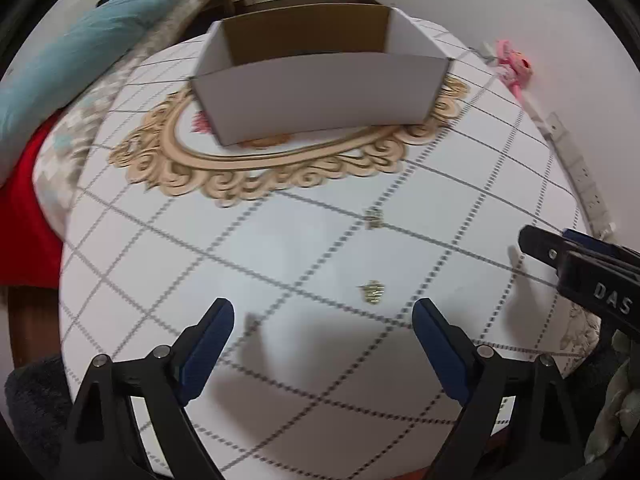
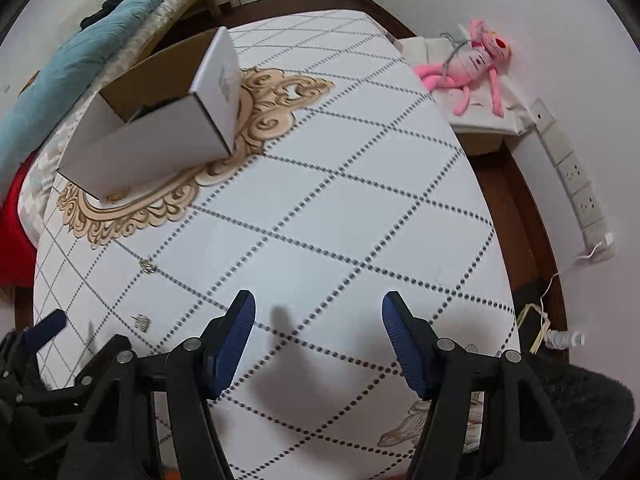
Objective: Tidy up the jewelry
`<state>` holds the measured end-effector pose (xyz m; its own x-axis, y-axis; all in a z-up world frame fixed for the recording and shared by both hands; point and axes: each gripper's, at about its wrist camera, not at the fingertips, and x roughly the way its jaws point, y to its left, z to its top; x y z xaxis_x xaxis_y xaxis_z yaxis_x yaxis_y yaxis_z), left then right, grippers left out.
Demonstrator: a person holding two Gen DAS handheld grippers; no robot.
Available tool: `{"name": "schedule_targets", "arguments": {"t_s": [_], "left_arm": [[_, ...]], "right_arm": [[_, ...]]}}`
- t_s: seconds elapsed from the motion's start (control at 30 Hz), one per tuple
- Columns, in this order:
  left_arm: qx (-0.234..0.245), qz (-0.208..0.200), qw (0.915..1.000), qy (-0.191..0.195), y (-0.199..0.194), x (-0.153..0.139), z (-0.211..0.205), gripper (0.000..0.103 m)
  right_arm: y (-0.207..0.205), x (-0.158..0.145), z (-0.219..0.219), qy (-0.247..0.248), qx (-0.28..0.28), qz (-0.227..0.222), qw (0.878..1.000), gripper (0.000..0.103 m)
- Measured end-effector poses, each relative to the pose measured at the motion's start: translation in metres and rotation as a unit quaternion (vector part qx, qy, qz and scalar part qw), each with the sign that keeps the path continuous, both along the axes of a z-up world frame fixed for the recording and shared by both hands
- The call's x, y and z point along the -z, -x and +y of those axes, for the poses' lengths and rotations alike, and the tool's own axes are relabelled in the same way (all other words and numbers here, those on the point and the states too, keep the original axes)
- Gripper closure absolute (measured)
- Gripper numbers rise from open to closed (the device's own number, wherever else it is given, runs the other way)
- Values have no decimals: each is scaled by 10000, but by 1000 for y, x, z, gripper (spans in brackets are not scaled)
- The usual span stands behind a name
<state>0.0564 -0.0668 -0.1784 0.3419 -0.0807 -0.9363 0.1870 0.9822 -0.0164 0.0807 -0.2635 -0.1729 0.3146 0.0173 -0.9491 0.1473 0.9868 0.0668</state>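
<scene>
A: Where is the jewelry sitting?

B: Two small gold pieces are lying loose on the counter (image 1: 280, 264). The near gold piece (image 1: 372, 292) is resting just ahead of the left claw (image 1: 323, 322), closer to its right finger; the far gold piece (image 1: 374, 218) is lying on a dotted line, between the near one and the cardboard box (image 1: 320, 92). Blur is hiding what kind of jewelry they are.

A: And the claws?

B: The left claw is gaping wide with nothing between its fingers, hovering over the near piece, probably lining up a pick. The right claw (image 2: 319, 306) is also spread and carrying nothing, pointing at bare cloth, well to the right of both pieces.

A: Why is the box standing there?

B: It is sitting open-topped on the gold scroll motif (image 1: 248, 176), so I judge it is serving as the collecting bin. Something dark is lying inside, but I cannot tell what.

A: Anything else around?

B: A pink plush toy (image 2: 472, 64) is lying on a ledge beyond the counter.
</scene>
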Motion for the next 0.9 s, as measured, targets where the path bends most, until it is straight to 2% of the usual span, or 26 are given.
{"name": "schedule_targets", "arguments": {"t_s": [0.03, 0.1, 0.13, 0.2, 0.33, 0.4, 0.47, 0.53, 0.6, 0.7, 0.83, 0.9], "left_arm": [[41, -25, 10000, -7, 0, 1, -3, 19], [121, -15, 9999, -6, -1, 3, -9, 29], [148, -7, 9999, 8, -1, 4, -11, 31], [194, 27, 9998, 37, -4, 7, -12, 49], [289, -26, 9996, 70, -5, 8, -15, 67], [351, -81, 9993, 64, -6, 7, -17, 84], [379, -86, 9992, 133, -7, 7, -15, 92], [352, -68, 9991, 222, -8, 6, -12, 93], [282, -59, 9990, 340, -7, 4, -5, 98], [91, -58, 9990, 423, -8, -2, 11, 98], [-328, -76, 9984, 446, -10, -8, 51, 98], [-558, -92, 9975, 420, -11, -8, 70, 98]], "right_arm": [[1, 1, -2, -3, 19, -13, 10000, 47], [2, 3, -6, -68, 76, -3, 9999, 53], [2, 3, -8, -79, 99, -8, 9999, 54], [2, 3, -10, -86, 114, -34, 9999, 55], [1, 3, -13, -112, 149, -62, 9998, 56], [0, 3, -14, -126, 152, -77, 9998, 56], [-1, 3, -15, -136, 152, -77, 9998, 58], [-2, 2, -16, -170, 152, -91, 9997, 59], [-3, -2, -14, -223, 148, -135, 9996, 59], [-4, -10, -8, -499, 85, -246, 9984, 59], [-13, -18, 23, -1110, -318, -359, 9927, 59], [-19, -15, 42, -1200, -511, -345, 9909, 59]]}}
